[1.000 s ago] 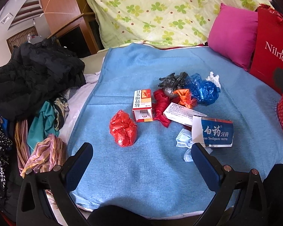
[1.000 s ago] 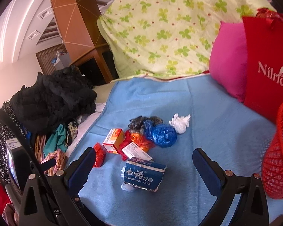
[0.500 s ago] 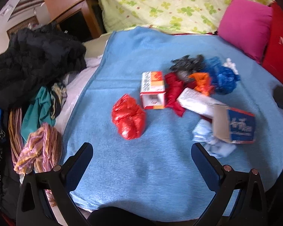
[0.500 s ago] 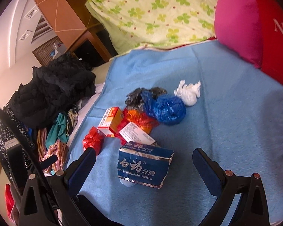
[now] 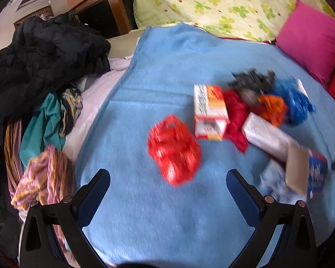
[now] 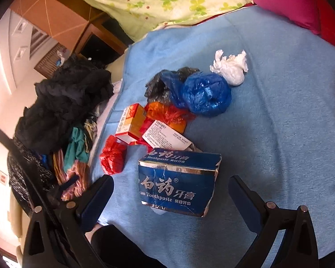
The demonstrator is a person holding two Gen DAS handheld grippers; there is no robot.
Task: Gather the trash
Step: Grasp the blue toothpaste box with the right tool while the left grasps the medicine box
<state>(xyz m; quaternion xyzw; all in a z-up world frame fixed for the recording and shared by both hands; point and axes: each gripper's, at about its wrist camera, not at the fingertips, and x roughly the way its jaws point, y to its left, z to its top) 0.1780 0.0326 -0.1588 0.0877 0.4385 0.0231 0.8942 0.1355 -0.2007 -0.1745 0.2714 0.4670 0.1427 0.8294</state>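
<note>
Trash lies on a blue blanket (image 5: 158,218). A crumpled red plastic bag (image 5: 174,149) sits just beyond my open, empty left gripper (image 5: 167,178); it also shows in the right wrist view (image 6: 112,157). A blue toothpaste box (image 6: 178,183) lies between the fingers of my open, empty right gripper (image 6: 170,188), and shows in the left wrist view (image 5: 308,172). Behind lie an orange-and-white box (image 5: 208,109), a white box (image 6: 167,137), an orange bag (image 6: 169,114), a blue bag (image 6: 205,93), a dark bag (image 6: 160,83) and a white wad (image 6: 230,68).
A heap of dark and coloured clothes (image 5: 40,71) lies left of the blanket. A pink pillow (image 5: 312,44) and a floral quilt (image 5: 212,2) lie at the back. A crumpled pale mask (image 5: 272,178) lies by the toothpaste box.
Both grippers have moved forward and down toward the trash. The red bag is now close before the left gripper, the toothpaste box between the right gripper's fingers. The red basket has left view.
</note>
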